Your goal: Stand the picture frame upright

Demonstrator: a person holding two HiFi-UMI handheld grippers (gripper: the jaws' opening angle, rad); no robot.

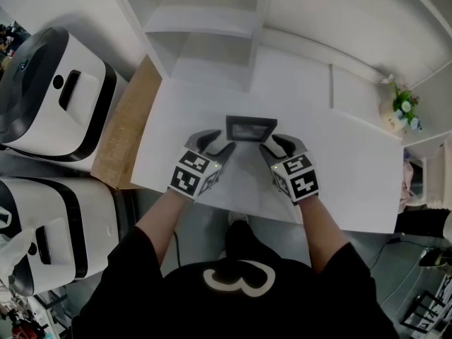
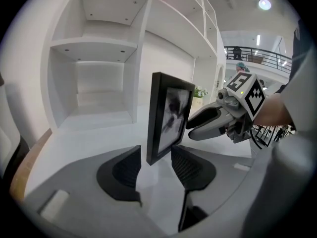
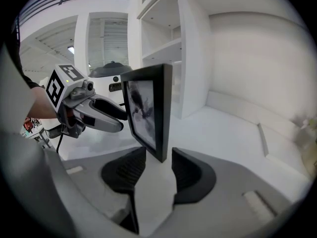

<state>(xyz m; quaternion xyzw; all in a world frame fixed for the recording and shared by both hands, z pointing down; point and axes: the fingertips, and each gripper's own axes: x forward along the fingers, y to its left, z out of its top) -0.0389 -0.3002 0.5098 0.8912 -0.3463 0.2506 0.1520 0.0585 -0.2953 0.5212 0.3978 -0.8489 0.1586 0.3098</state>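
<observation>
A black picture frame point(image 1: 250, 128) stands upright on the white table point(image 1: 346, 168), its picture side facing me. My left gripper point(image 1: 220, 147) is at the frame's left edge and my right gripper point(image 1: 272, 147) at its right edge. In the left gripper view the frame's edge point(image 2: 168, 118) sits between the spread jaws of the left gripper point(image 2: 155, 168), with a gap on each side. The right gripper view shows the same for the right gripper point(image 3: 159, 168) around the frame point(image 3: 148, 108). Both grippers are open, and neither pad presses on the frame.
A white shelf unit point(image 1: 212, 27) stands right behind the frame. A small potted plant point(image 1: 401, 111) sits at the table's far right. A wooden board point(image 1: 131, 119) and two white and black machines point(image 1: 56, 97) lie left of the table.
</observation>
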